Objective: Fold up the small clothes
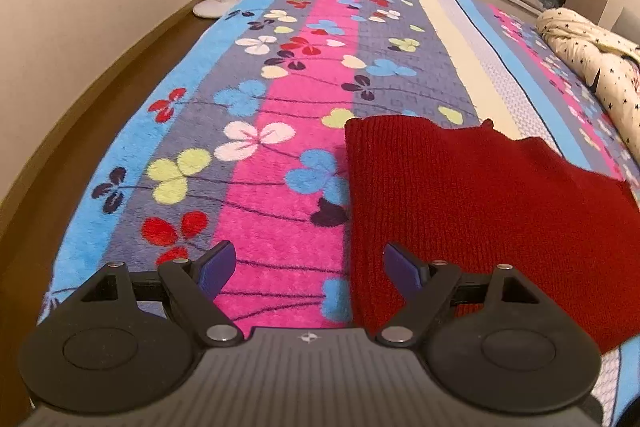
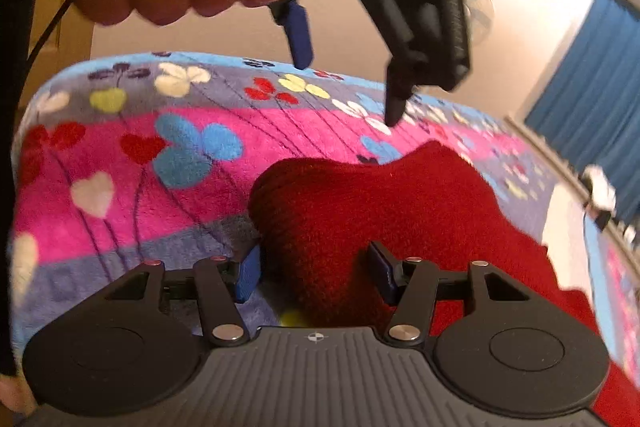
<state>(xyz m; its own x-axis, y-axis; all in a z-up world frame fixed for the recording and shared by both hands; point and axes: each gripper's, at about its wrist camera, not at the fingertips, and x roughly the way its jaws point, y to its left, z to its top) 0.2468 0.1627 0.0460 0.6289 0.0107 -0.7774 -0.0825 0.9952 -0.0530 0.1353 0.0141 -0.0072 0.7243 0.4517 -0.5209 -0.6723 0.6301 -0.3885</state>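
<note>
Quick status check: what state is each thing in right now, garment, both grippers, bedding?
Red knit garment: lying on the blanket, partly folded, held by neither gripper.
Left gripper: open, empty, one finger over the garment's edge.
Right gripper: open, fingers either side of a raised fold of the garment.
Blanket: spread flat on the bed.
Star-print quilt: bunched at the bed's far side.
</note>
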